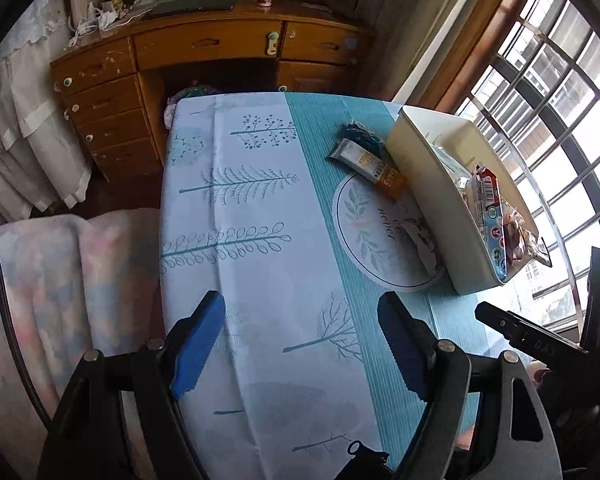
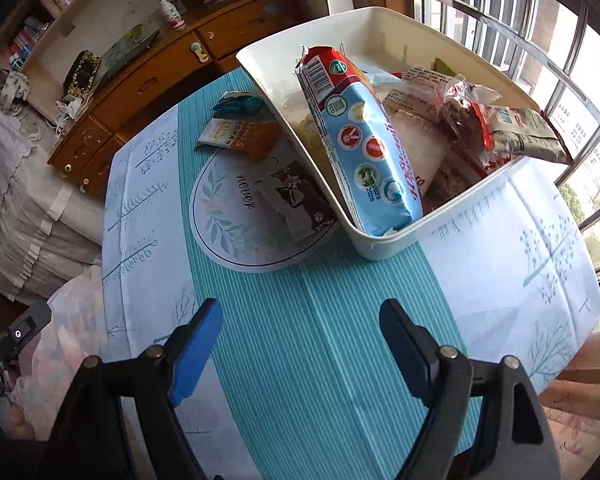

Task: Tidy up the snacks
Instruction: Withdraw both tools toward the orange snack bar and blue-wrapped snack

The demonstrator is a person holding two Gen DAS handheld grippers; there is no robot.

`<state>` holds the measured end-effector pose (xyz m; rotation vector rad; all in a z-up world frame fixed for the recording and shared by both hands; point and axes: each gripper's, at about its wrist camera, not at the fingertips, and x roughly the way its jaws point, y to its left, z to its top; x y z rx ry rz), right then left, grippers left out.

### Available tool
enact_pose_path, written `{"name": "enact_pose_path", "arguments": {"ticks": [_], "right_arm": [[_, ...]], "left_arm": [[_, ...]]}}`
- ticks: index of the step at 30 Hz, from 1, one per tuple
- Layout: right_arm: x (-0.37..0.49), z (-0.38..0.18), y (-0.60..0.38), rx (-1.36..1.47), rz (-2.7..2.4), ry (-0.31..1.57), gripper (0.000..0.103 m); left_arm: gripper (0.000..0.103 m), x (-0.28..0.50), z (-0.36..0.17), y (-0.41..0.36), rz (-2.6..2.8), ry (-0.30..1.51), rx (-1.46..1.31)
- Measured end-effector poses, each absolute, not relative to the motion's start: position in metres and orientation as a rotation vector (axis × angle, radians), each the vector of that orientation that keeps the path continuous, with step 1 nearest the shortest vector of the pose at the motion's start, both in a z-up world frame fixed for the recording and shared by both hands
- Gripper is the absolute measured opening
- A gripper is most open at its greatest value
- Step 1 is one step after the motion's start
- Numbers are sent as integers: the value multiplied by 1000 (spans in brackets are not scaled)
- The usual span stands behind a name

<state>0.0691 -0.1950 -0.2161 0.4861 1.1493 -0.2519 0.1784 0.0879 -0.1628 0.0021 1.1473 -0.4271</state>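
Observation:
A cream bin stands on the table and holds several snacks, with a long blue and red packet leaning along its left wall. It also shows in the left wrist view at the right. Outside the bin lie an orange and white packet, a teal packet and a dark brown and white packet. The orange packet and teal packet also show in the left wrist view. My left gripper is open and empty above the cloth. My right gripper is open and empty, short of the bin.
A blue and white patterned cloth covers the table, with a round mat under the loose packets. A wooden desk with drawers stands beyond the table. A barred window is on the right. A bed is on the left.

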Motion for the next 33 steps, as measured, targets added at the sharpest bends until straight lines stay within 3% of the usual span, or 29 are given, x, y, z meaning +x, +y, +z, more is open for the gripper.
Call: {"name": "enact_pose_path", "arguments": {"ticks": [6, 15, 18, 22, 25, 33], "right_arm": [[82, -218, -187, 544, -289, 1169, 81], [106, -232, -187, 698, -378, 1126, 82], [113, -238, -188, 745, -405, 1080, 87], [120, -250, -191, 810, -487, 1033, 89], [125, -261, -193, 871, -533, 1022, 96], [145, -271, -194, 870, -615, 980, 96]], "left_arm": [[84, 208, -155, 73, -484, 1127, 129], [84, 264, -146, 30, -610, 1154, 339], [84, 281, -146, 7, -644, 1124, 445], [84, 302, -156, -30, -716, 1091, 596], [84, 311, -169, -57, -774, 1028, 725], [84, 318, -215, -111, -943, 849, 1039]]}}
